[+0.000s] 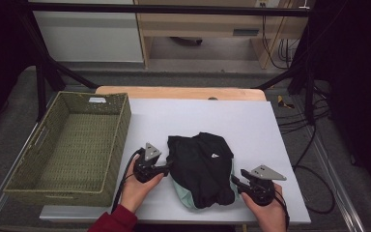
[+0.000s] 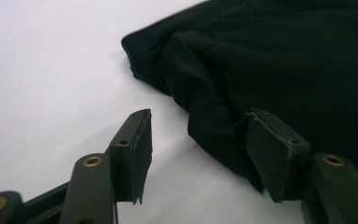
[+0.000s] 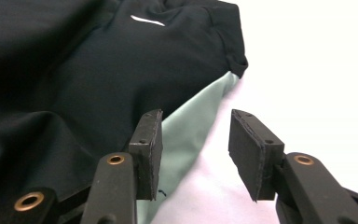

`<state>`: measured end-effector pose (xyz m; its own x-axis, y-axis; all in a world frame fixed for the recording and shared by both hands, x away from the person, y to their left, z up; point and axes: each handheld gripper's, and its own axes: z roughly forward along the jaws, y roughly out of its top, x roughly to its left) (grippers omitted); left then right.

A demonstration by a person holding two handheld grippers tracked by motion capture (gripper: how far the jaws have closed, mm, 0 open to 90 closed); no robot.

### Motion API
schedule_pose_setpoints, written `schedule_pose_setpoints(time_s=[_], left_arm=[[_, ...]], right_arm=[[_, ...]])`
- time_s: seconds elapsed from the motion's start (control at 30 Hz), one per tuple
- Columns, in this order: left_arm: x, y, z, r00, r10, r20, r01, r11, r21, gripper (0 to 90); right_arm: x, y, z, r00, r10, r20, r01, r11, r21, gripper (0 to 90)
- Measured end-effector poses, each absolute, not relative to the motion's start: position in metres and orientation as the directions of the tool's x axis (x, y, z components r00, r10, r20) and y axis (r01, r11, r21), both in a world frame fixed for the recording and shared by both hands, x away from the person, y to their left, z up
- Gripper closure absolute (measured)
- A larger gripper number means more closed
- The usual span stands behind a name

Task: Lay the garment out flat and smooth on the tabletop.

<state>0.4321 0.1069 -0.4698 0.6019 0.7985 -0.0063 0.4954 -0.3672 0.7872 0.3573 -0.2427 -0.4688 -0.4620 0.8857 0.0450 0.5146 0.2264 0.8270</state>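
The black garment (image 1: 200, 166) lies bunched on the worktop (image 1: 251, 125); left tool (image 1: 168, 168) at 9 o'clock and right tool (image 1: 235, 180) at 4 o'clock flank it, both with jaws apart, probably to fold it.

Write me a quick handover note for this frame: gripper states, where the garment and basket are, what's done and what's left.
Left gripper: open, at the black garment's left edge, one pad against the fabric, nothing clamped.
Right gripper: open, at the garment's right edge over the pale green lining, holding nothing.
Garment lies bunched mid-table; woven basket stands empty at left.
Done: no fold or placing visible.
Left: probably grip the garment and put it away.
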Motion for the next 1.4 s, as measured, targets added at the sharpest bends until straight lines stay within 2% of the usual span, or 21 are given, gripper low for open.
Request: schedule_pose_setpoints(time_s=[0.13, 0.2, 0.3, 0.43, 0.57, 0.77, 1.0, 1.23, 1.4], left_arm=[[0.439, 0.099, -0.481, 0.626, 0.778, -0.054, 0.525, -0.369, 0.767, 52.4], [0.440, 0.097, -0.483, 0.646, 0.759, -0.077, 0.522, -0.366, 0.771, 60.7], [0.440, 0.097, -0.484, 0.679, 0.725, -0.116, 0.520, -0.364, 0.772, 78.7], [0.435, 0.099, -0.480, 0.670, 0.733, -0.121, 0.529, -0.356, 0.770, 88.4], [0.416, 0.111, -0.469, 0.643, 0.759, -0.105, 0.496, -0.308, 0.812, 88.8], [0.380, 0.135, -0.454, 0.646, 0.751, -0.139, 0.488, -0.266, 0.831, 88.9], [0.374, 0.142, -0.463, 0.643, 0.756, -0.122, 0.494, -0.287, 0.821, 88.0], [0.372, 0.137, -0.465, 0.625, 0.776, -0.087, 0.478, -0.292, 0.828, 72.2], [0.371, 0.137, -0.467, 0.613, 0.786, -0.079, 0.478, -0.290, 0.829, 66.3]], right_arm=[[0.359, -0.247, -0.468, -0.457, 0.888, 0.057, 0.512, 0.210, 0.833, 54.3], [0.360, -0.249, -0.469, -0.456, 0.888, 0.062, 0.513, 0.206, 0.833, 54.0], [0.361, -0.251, -0.470, -0.441, 0.895, 0.065, 0.529, 0.201, 0.825, 53.5], [0.362, -0.253, -0.470, -0.425, 0.903, 0.062, 0.536, 0.196, 0.821, 53.2], [0.362, -0.254, -0.471, -0.418, 0.906, 0.061, 0.540, 0.194, 0.819, 52.8], [0.364, -0.255, -0.472, -0.414, 0.906, 0.085, 0.551, 0.175, 0.816, 52.4], [0.366, -0.254, -0.474, -0.398, 0.914, 0.074, 0.554, 0.176, 0.814, 51.0], [0.369, -0.254, -0.475, -0.395, 0.916, 0.068, 0.558, 0.180, 0.810, 49.4], [0.370, -0.255, -0.473, -0.391, 0.918, 0.066, 0.550, 0.175, 0.817, 47.3]])
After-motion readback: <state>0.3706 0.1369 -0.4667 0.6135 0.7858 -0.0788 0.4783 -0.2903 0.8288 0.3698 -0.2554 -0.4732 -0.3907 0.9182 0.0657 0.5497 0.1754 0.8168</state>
